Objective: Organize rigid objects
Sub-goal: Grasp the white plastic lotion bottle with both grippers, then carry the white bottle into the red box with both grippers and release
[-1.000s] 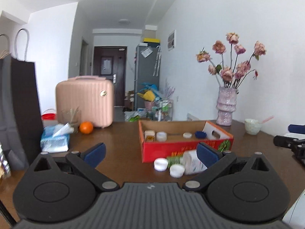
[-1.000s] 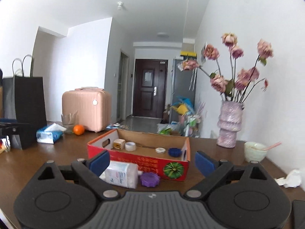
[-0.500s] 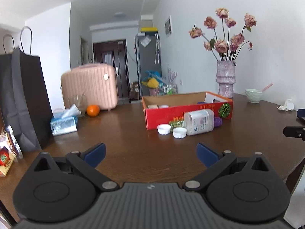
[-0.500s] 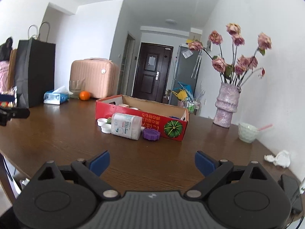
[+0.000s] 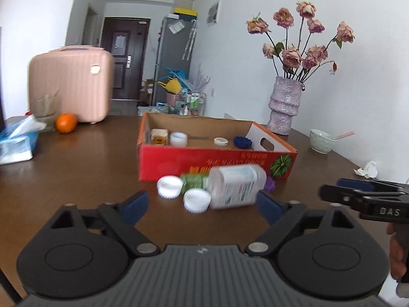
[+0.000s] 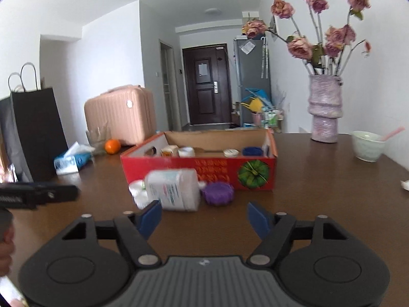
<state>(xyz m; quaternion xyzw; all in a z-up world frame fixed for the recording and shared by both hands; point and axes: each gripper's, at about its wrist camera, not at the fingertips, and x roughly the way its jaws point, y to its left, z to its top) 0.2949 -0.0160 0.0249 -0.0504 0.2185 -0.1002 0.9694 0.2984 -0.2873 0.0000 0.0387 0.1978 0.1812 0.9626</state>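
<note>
A red cardboard box stands on the brown table and holds several small lids and a jar. In front of it lie a white plastic bottle on its side, two white caps, a green cap and a purple cap. My left gripper is open and empty, just short of the bottle and caps. My right gripper is open and empty, just short of the bottle and purple cap. Each gripper shows at the edge of the other's view.
A pink vase with dried roses and a pale bowl with a spoon stand at the right. An orange, a tissue pack, a pink case and a black bag stand at the left.
Both grippers pulled back from the box half a second ago and have now moved forward again, close to the bottle and caps. Both stay open.
</note>
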